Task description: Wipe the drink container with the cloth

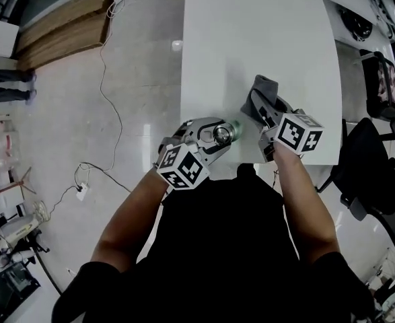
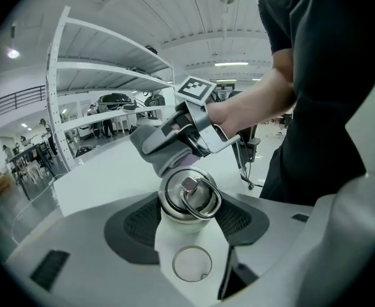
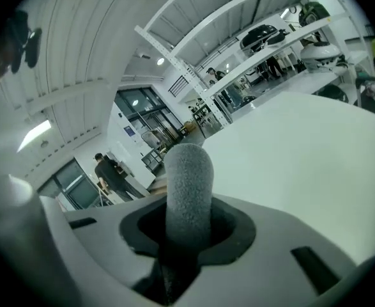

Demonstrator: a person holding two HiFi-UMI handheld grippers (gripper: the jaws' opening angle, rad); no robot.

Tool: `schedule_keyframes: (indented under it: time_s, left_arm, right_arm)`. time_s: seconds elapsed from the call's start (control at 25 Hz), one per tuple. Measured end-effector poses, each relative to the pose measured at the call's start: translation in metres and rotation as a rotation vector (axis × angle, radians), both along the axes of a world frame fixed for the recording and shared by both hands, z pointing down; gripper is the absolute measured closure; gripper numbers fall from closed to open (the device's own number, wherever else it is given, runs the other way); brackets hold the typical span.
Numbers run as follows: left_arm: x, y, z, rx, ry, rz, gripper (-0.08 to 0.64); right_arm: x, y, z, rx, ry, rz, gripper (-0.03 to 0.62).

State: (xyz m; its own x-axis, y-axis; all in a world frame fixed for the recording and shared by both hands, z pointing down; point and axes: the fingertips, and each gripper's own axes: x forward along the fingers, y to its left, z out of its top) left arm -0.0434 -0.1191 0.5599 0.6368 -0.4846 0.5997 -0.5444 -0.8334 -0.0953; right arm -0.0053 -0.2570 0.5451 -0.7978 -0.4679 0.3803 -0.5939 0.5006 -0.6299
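My left gripper (image 1: 209, 140) has its jaws clamped on the steel drink bottle (image 2: 188, 196), over the near edge of the white table (image 1: 258, 39). My right gripper (image 1: 272, 123) pinches the grey cloth (image 3: 188, 183) just beside it. Looks like the wiping step. Next I'd press the cloth on and rub.

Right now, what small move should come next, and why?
Probably move the right gripper so its grey cloth meets the side of the drink container, then start rubbing. The left gripper is shut on the container, the right is shut on the cloth, and the cloth sits close beside the container.
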Motion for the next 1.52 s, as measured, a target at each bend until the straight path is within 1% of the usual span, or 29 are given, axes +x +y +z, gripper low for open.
schedule_keyframes:
  time_s: [0.12, 0.24, 0.32, 0.36, 0.4, 0.48, 0.56, 0.6, 0.68, 0.72, 0.76, 0.8, 0.88, 1.08, 1.28, 1.52]
  left_arm:
    - [0.001, 0.001, 0.001, 0.014, -0.011, 0.03, 0.291]
    - [0.0, 0.004, 0.002, 0.027, -0.023, 0.057, 0.291]
    - [0.001, 0.006, 0.002, 0.038, -0.036, 0.076, 0.291]
    - [0.001, 0.006, 0.002, 0.045, -0.044, 0.085, 0.291]
    - [0.002, 0.007, 0.002, 0.051, -0.053, 0.093, 0.291]
    - [0.003, 0.008, 0.002, 0.063, -0.068, 0.101, 0.291]
    - [0.003, 0.008, 0.002, 0.073, -0.079, 0.104, 0.291]
    - [0.004, 0.008, 0.002, 0.081, -0.087, 0.109, 0.291]
    - [0.005, 0.01, 0.002, 0.096, -0.104, 0.123, 0.291]
    - [0.005, 0.011, 0.002, 0.102, -0.11, 0.128, 0.291]
    - [0.005, 0.012, 0.002, 0.106, -0.114, 0.13, 0.293]
    - [0.005, 0.012, 0.002, 0.108, -0.116, 0.131, 0.293]
    - [0.004, 0.011, 0.002, 0.109, -0.117, 0.125, 0.293]
    - [0.006, 0.013, 0.003, 0.118, -0.133, 0.127, 0.293]
    - [0.007, 0.014, 0.004, 0.122, -0.157, 0.127, 0.293]
    - [0.002, 0.014, 0.004, 0.118, -0.156, 0.098, 0.293]
  right_arm:
    - [-0.014, 0.004, -0.018, -0.105, -0.149, -0.002, 0.485]
    - [-0.037, 0.018, -0.035, -0.199, -0.294, -0.045, 0.485]
    - [-0.053, 0.028, -0.043, -0.231, -0.353, -0.091, 0.485]
    - [-0.059, 0.033, -0.043, -0.241, -0.361, -0.111, 0.485]
    - [-0.063, 0.036, -0.038, -0.253, -0.347, -0.121, 0.485]
    - [-0.068, 0.04, -0.025, -0.267, -0.279, -0.132, 0.485]
    - [-0.074, 0.039, -0.019, -0.229, -0.191, -0.172, 0.485]
    - [-0.077, 0.039, -0.015, -0.186, -0.121, -0.208, 0.485]
    - [-0.084, 0.044, -0.003, -0.097, 0.031, -0.317, 0.485]
    - [-0.089, 0.049, 0.003, -0.075, 0.08, -0.38, 0.485]
    - [-0.093, 0.053, 0.008, -0.072, 0.107, -0.435, 0.485]
    - [-0.096, 0.056, 0.012, -0.084, 0.116, -0.476, 0.485]
    - [-0.098, 0.056, 0.02, -0.117, 0.115, -0.525, 0.485]
    - [-0.097, 0.054, 0.045, -0.175, 0.147, -0.587, 0.485]
    - [-0.091, 0.047, 0.065, -0.188, 0.215, -0.612, 0.485]
    - [-0.089, 0.041, 0.079, -0.193, 0.228, -0.612, 0.485]
